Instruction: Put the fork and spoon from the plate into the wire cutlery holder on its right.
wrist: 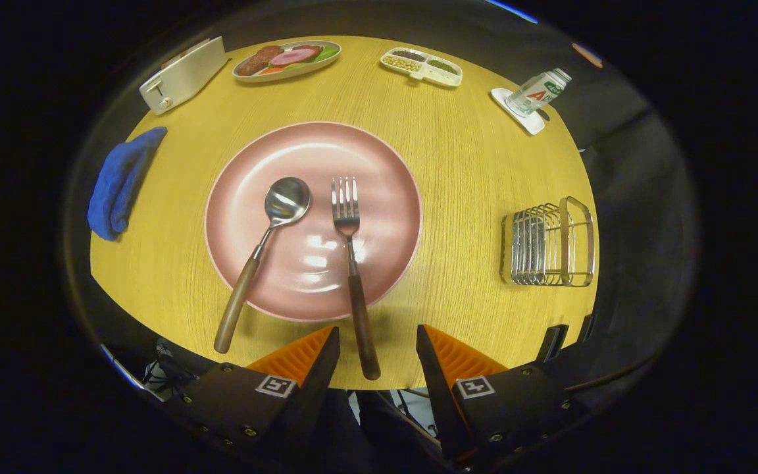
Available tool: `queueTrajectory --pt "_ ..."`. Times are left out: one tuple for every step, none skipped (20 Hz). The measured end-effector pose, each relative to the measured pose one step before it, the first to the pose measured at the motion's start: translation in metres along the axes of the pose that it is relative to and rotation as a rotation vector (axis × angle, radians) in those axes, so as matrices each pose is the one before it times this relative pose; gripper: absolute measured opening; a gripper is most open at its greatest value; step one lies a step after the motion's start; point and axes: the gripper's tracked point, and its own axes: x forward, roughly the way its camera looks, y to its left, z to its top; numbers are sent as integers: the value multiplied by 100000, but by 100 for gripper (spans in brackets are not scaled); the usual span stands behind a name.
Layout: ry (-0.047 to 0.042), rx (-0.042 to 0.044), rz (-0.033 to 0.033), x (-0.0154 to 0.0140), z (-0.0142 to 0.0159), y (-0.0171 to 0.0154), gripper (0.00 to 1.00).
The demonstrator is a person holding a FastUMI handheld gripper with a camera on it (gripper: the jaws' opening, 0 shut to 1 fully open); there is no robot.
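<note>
The gripper (pixel 378 337) has its fingers spread apart, clamped on nothing. The end of the wooden handle of a steel fork (pixel 353 263) lies between the fingertips, its tines reaching ahead onto a round pink plate (pixel 385 171) just beyond them. A steel spoon with a wooden handle (pixel 260 257) lies left of the fork, bowl on the plate, handle hanging over the rim onto the yellow wooden table (pixel 471 171). Right of the fingers and ahead stands a chrome wire cutlery holder (pixel 548 245). Farther out: a folded blue cloth (pixel 119 181) on the left, a white toaster (pixel 181 74), an oval dish of food (pixel 287 60), a divided white tray (pixel 422 67) and a bottle on a white coaster (pixel 537 93).
</note>
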Motion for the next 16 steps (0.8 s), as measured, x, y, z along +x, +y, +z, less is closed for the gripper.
queueTrajectory --pt "-316 -283 665 296 62 79 74" --pt "534 -922 1189 348 -251 60 66" --pt "396 -1377 -99 104 -207 -4 63" --pt "657 -1702 304 232 -119 -35 54" --pt "468 -1712 -388 246 -68 47 48" --pt "404 -729 252 174 -126 59 43" --pt "138 -1011 372 0 152 259 43" --pt "588 -1231 926 354 -243 278 32" --pt "246 -1631 -500 222 106 118 24" --pt "1203 -616 -944 135 -73 -137 17" --pt "969 -289 -771 -65 -61 27 17" --pt "853 -1 57 -331 17 120 17" --pt "-616 -990 -869 1410 16 -96 17" --pt "530 203 -1103 -1418 -64 -33 11" --pt "-380 61 -973 -440 216 -117 11" --pt "-855 819 -444 -221 82 -92 11"
